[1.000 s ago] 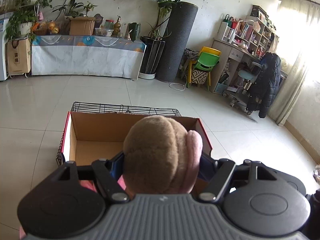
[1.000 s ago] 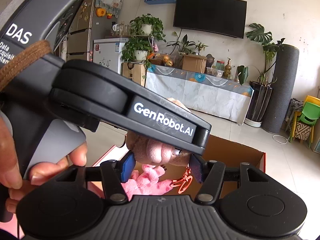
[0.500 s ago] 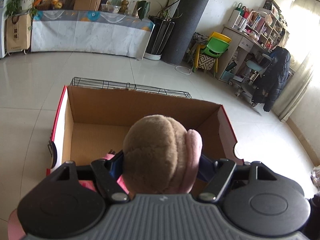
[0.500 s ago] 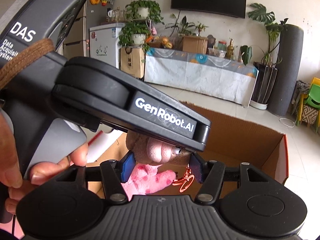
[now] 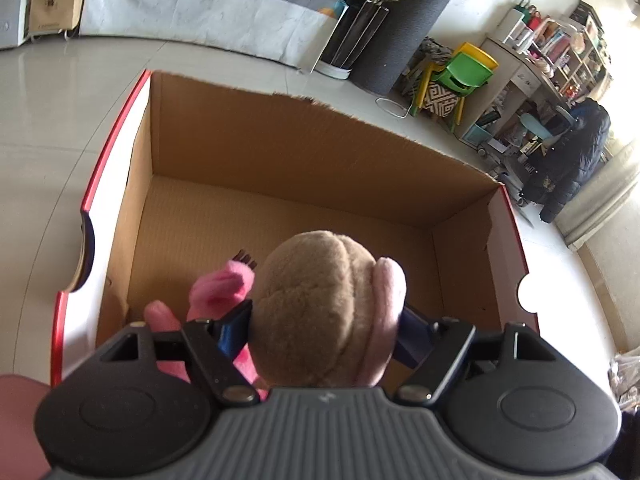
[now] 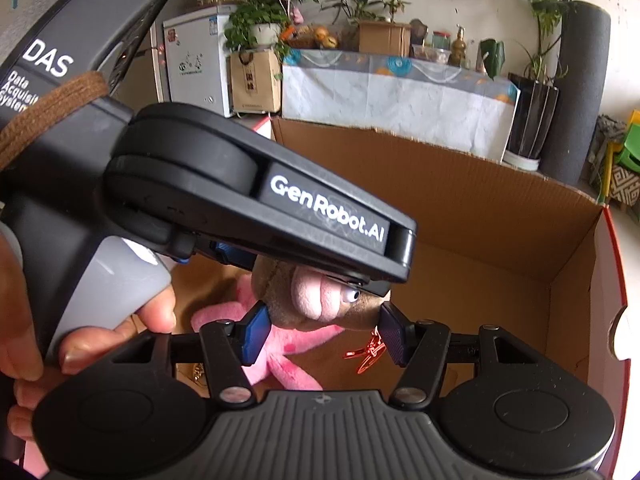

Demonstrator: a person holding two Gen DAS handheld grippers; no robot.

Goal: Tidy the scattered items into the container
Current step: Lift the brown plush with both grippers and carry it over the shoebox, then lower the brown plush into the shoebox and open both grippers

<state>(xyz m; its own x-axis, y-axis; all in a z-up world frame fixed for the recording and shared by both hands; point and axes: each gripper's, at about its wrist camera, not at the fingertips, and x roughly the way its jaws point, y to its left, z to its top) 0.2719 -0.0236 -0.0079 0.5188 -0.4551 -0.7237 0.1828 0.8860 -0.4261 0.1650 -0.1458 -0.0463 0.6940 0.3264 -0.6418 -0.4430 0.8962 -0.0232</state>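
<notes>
1. The left gripper (image 5: pixel 324 332) has its jaws at a middling spread around a round tan plush toy with a pink ear and snout (image 5: pixel 320 304); these jaws have just been opening a little, yet the toy sits between the blue pads and both seem to press its sides.
2. The right gripper (image 6: pixel 324 330) has its jaws set about as wide, one pad on each side of the same toy from below; they appear to grip it too, though the far pad's contact is hard to read; a small orange-red wire clip (image 6: pixel 366 354) hangs just beside that pad.
3. A person's hand (image 6: pixel 100 340) grips the left tool's handle, which crosses above the toy in the right wrist view.
4. Step in hand, as I judge it: lowering the tan toy into the container; it hangs inside the mouth of the open brown cardboard box with red-and-white outer sides (image 5: pixel 320 152), near the front wall and above the bottom.
5. The next move calls for spreading both pairs of jaws so the toy drops free, then lifting clear of the walls.
6. In the box: a pink plush animal (image 5: pixel 224 284) lies at the near end under the tan toy; the rest of the corrugated bottom is bare.
7. The box stands on a pale tiled floor (image 5: pixel 48 120).
</notes>
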